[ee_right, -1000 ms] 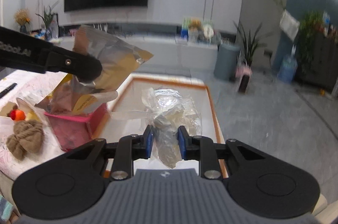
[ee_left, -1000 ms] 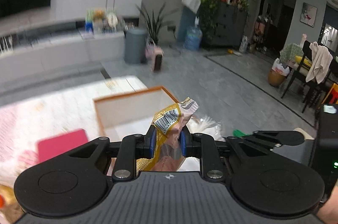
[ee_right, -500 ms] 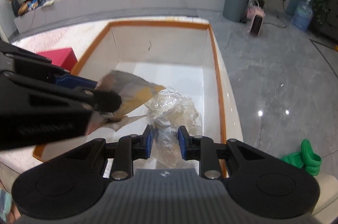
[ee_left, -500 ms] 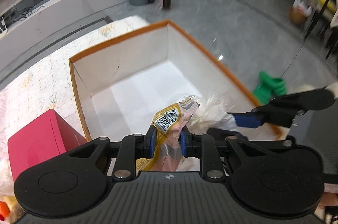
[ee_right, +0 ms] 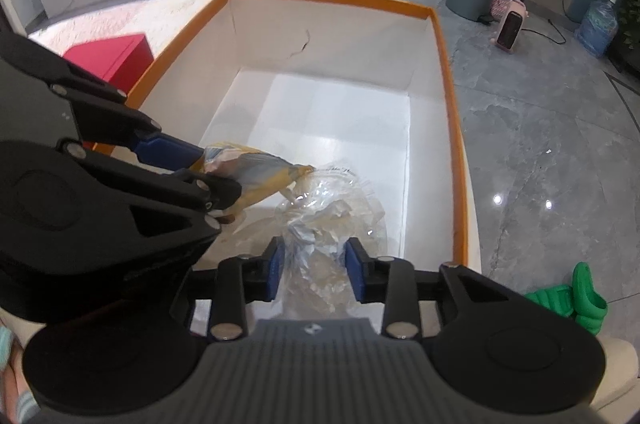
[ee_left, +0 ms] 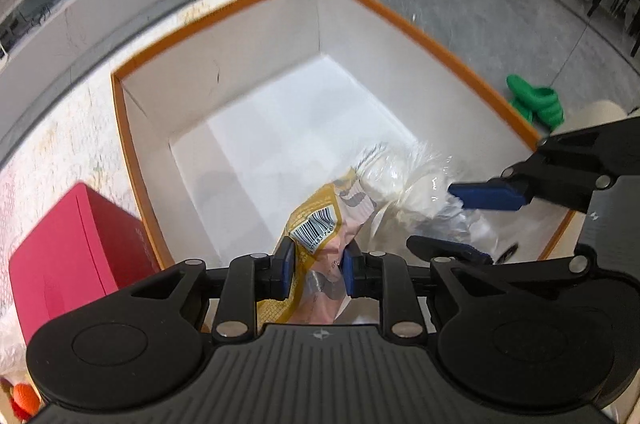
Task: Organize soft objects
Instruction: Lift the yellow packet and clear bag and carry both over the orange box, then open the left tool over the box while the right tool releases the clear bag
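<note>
At the bottom of each frame, the left gripper (ee_left: pixel 316 274) pinches a yellow snack packet (ee_left: pixel 316 228); the right gripper (ee_right: pixel 314 270) has just been opening, jaws slack around a clear bag (ee_right: pixel 332 216). The packet could snag that bag on release. Beyond, the orange-rimmed box (ee_right: pixel 448 71) seems otherwise empty.

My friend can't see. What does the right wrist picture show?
The right gripper has just been opening around a clear plastic bag over a white box with an orange rim. Beside it, the left gripper pinches a yellow snack packet.
</note>
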### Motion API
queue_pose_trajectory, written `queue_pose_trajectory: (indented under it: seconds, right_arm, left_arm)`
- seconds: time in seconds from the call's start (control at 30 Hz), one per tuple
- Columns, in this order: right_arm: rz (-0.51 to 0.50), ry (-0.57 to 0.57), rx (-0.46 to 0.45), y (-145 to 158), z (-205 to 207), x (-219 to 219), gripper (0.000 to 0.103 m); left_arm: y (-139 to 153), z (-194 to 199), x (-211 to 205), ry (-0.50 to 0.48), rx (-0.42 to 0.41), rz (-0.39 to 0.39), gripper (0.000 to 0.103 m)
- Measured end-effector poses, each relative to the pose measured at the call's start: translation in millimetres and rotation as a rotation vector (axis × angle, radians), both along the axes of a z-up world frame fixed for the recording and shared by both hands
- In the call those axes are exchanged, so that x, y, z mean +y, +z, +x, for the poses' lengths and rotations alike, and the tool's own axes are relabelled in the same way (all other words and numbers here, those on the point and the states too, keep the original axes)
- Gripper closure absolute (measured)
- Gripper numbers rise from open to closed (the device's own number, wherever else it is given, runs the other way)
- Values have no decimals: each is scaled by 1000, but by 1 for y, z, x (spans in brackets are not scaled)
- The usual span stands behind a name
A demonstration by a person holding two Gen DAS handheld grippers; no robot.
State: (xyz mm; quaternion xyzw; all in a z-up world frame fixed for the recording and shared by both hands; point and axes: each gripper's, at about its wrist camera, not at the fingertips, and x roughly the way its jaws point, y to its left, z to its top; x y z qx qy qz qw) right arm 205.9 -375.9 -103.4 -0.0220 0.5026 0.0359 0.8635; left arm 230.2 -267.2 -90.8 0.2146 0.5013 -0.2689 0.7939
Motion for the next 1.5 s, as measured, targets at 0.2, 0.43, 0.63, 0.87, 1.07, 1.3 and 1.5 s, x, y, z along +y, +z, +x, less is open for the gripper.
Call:
queue_pose_trajectory:
  seconds: [0.2, 0.43, 0.63, 0.87, 1.07, 1.3, 1.5]
  right_arm:
    - [14, -15, 39, 0, 1, 1, 61]
    - [-5, -17, 26, 11, -5, 5, 45]
    - [-21, -33, -13, 24, -13, 11, 33]
    - [-76, -47, -43, 33, -23, 21, 29]
    - [-123, -52, -102, 46, -37, 29, 22]
    - [-154, -62, -200, 62, -62, 48, 21]
    - [-111, -43, -304, 72, -90, 72, 21]
  left_arm:
    - [4, 2, 0, 4, 26, 3, 71]
    - [23, 0, 3, 5, -22, -48, 59]
    - [34, -5, 11, 5, -38, -82, 59]
    - [42, -15, 19, 12, -59, -104, 59]
    - [55, -25, 35, 34, -90, -166, 59]
    - [72, -50, 61, 50, -139, -242, 59]
    - [84, -78, 92, 85, -223, -299, 59]
